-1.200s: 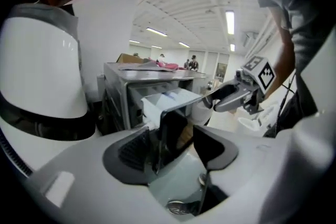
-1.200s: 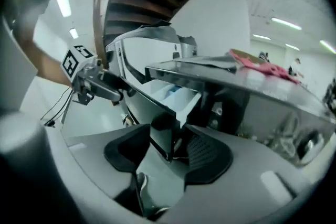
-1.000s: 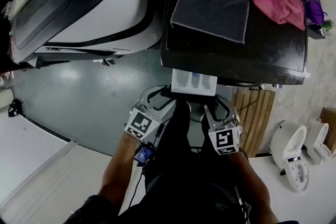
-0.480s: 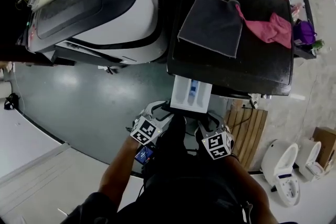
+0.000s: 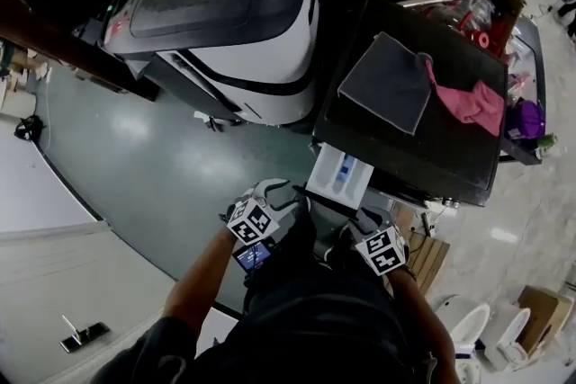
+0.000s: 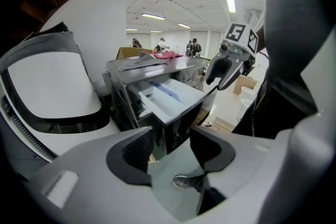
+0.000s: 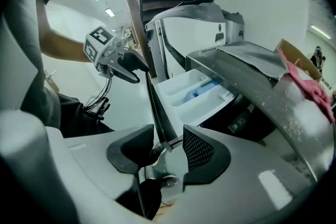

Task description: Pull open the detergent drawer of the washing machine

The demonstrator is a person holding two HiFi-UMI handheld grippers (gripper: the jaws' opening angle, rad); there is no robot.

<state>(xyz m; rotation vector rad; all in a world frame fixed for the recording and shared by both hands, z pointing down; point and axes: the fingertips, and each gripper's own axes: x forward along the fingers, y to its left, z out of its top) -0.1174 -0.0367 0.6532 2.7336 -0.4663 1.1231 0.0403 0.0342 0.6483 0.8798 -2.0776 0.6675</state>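
Observation:
The white detergent drawer (image 5: 339, 176) stands pulled out of the black-topped washing machine (image 5: 450, 148), its blue insert showing. Its dark front panel (image 6: 173, 131) faces me. My left gripper (image 5: 286, 196) is just left of the drawer's front. In the left gripper view its jaws stand apart (image 6: 170, 148), with the panel's corner showing in the gap and no pad pressing it. My right gripper (image 5: 346, 234) is below the drawer's right corner. The panel's thin edge (image 7: 157, 113) runs down between its jaws (image 7: 169, 148), with a gap to the right pad (image 7: 198, 148).
A grey towel (image 5: 389, 92) and a pink cloth (image 5: 470, 101) lie on the machine's top. A large white appliance (image 5: 238, 31) stands to the left across a strip of green floor. A wooden slatted mat (image 5: 423, 256) lies by the machine's right foot. Boxes crowd the far side.
The head view has swung and pulled back, so the machine now sits further right and smaller. Both grippers have drawn back a little from the machine. The drawer stays out.

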